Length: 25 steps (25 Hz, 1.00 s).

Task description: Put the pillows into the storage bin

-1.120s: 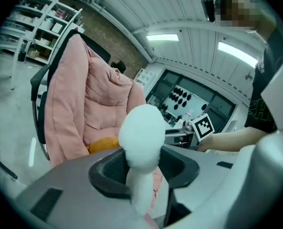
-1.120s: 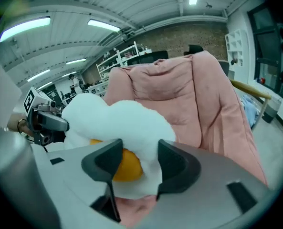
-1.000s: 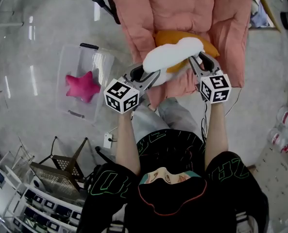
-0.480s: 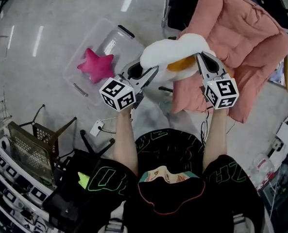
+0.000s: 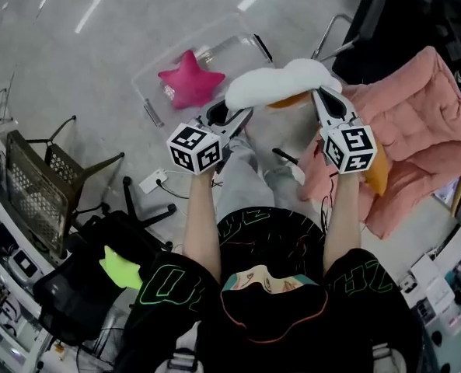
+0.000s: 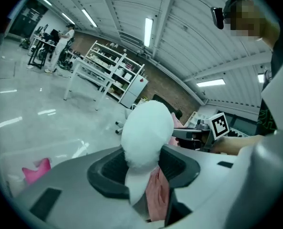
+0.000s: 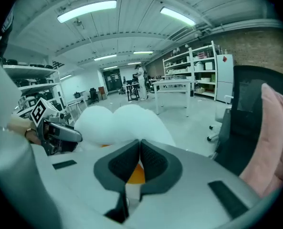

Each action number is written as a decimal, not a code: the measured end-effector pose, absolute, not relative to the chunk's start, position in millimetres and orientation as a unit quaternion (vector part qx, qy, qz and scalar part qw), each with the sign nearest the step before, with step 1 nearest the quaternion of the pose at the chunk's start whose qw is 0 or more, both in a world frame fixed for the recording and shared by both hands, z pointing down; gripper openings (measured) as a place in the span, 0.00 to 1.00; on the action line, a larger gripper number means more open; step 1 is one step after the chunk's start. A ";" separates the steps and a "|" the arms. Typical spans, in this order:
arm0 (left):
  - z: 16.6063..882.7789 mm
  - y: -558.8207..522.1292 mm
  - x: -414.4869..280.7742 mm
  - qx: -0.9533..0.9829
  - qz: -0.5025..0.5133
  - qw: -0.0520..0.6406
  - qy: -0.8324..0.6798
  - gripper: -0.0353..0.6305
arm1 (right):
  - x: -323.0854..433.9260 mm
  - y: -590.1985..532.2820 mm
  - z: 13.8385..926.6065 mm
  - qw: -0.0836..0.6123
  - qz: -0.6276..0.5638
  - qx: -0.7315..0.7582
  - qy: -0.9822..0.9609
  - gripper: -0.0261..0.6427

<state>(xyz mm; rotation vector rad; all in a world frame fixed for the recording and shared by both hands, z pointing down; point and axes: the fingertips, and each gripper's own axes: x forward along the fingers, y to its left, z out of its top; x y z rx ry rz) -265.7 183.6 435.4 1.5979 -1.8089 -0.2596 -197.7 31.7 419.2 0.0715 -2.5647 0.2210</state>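
Two tools hold one pillow between them, lifted clear of the floor (image 5: 98, 76). The pillow (image 5: 281, 84) is puffy and cloud-shaped, fleecy white on top with a smooth orange underside.

Our left tool (image 5: 232, 117) has its dark ribbed pads partly apart, pressed onto a rounded white lobe at one end. Our right tool (image 5: 326, 103) has its pads almost together, pinching a thin fold of orange and white fabric at the other end.

On the glossy grey floor, near the pillow's left end in the head view, stands the storage bin (image 5: 234, 51). It is a clear rectangular plastic box with dark clips. A plush magenta star pillow (image 5: 190, 78) with blunt points lies inside it.

To our right, a pink quilted pad (image 5: 417, 123), stitched into soft rolls, drapes over a chair. An orange cushion (image 5: 376, 173) rests at its lower edge.
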 end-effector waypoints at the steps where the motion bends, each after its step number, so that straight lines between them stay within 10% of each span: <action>1: 441.4 191.7 -274.2 0.608 -0.100 0.354 -0.703 0.32 | -208.3 38.7 426.1 0.284 0.083 0.021 -0.955 0.06; 15: 545.7 279.4 -365.8 0.463 -0.049 0.477 -0.745 0.47 | -319.0 99.5 517.8 0.377 0.094 -0.034 -0.921 0.15; 21: 551.2 268.9 -372.8 0.477 -0.065 0.495 -0.723 0.32 | -309.7 90.5 528.3 0.393 0.130 0.001 -0.911 0.16; 25: 535.9 230.7 -357.7 0.530 -0.077 0.480 -0.695 0.04 | -279.6 72.3 524.5 0.375 0.173 0.028 -0.910 0.04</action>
